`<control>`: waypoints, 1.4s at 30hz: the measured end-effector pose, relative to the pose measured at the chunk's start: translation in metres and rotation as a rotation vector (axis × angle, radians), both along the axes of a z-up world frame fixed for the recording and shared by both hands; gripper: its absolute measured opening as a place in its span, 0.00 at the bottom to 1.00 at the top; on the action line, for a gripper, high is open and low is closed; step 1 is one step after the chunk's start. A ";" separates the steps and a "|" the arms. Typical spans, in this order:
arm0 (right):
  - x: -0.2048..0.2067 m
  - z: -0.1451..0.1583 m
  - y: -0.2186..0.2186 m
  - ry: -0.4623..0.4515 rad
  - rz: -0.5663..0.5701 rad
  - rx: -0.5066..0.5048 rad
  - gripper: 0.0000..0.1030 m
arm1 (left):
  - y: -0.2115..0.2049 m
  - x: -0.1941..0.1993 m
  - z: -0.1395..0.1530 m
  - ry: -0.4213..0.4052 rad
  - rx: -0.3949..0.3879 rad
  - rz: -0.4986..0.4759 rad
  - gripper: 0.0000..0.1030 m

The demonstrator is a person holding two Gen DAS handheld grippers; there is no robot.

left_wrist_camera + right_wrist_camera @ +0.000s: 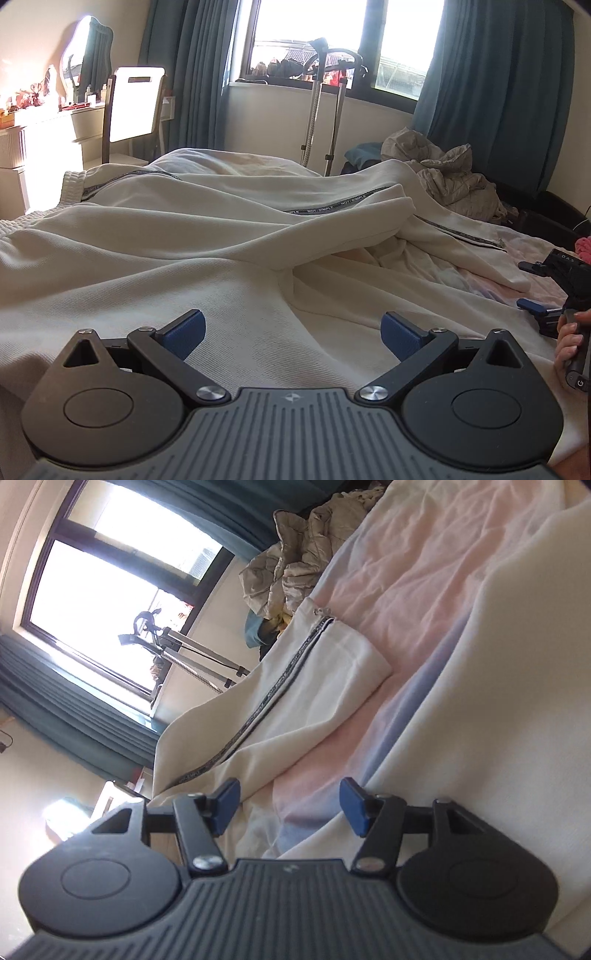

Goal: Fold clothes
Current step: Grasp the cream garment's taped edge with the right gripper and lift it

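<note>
We are holding both grippers, left (293, 334) and right (290, 805), open and empty. Cream trousers (184, 236) are lying rumpled on the bed (388, 590).

We read "NOT SIMPLE", repeated along the dark tape (325, 208) sewn on the cream trousers (184, 236), and "DAS" on the right gripper (543, 288) at the far right.

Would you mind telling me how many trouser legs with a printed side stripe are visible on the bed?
2. One leg lies folded across the middle of the bed; the other leg stretches right, its cuff on the pink sheet. Other parts may be hidden in folds.
</note>
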State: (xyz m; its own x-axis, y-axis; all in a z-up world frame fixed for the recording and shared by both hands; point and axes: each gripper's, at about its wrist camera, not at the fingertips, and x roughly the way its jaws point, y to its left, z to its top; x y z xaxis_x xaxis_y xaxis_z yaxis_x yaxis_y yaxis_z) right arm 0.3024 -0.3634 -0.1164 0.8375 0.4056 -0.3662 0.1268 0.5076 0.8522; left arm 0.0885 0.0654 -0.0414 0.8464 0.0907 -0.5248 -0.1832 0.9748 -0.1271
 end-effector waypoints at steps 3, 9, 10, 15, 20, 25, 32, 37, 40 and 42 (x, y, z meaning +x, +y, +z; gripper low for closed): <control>0.030 -0.005 -0.014 0.024 -0.024 0.081 0.62 | -0.001 0.010 -0.006 0.017 -0.015 -0.021 0.99; 0.058 -0.027 -0.034 0.001 -0.096 0.167 0.61 | -0.001 0.032 -0.020 0.070 -0.101 -0.016 0.99; 0.061 -0.027 -0.034 -0.005 -0.105 0.159 0.60 | -0.002 0.035 -0.021 0.074 -0.111 -0.020 0.99; 0.071 -0.027 -0.033 0.006 -0.193 0.096 0.08 | -0.012 0.045 -0.024 0.062 -0.054 -0.030 0.99; 0.065 -0.015 -0.044 -0.045 -0.268 0.052 0.03 | -0.019 0.045 -0.022 0.048 -0.030 -0.041 0.99; 0.045 0.001 -0.095 -0.077 -0.441 0.060 0.03 | -0.023 0.041 -0.013 0.017 -0.019 -0.038 0.99; 0.027 -0.003 -0.169 -0.040 -0.528 -0.021 0.03 | -0.035 0.036 -0.004 -0.021 0.009 -0.067 0.99; 0.017 0.020 -0.166 -0.102 -0.536 -0.096 0.03 | -0.040 0.033 -0.001 -0.028 0.017 -0.074 0.99; 0.008 0.036 -0.160 -0.114 -0.571 -0.161 0.03 | -0.039 0.031 0.001 -0.030 0.002 -0.074 0.99; 0.004 0.038 -0.159 -0.084 -0.590 -0.237 0.03 | -0.038 0.031 0.003 -0.031 -0.012 -0.071 0.99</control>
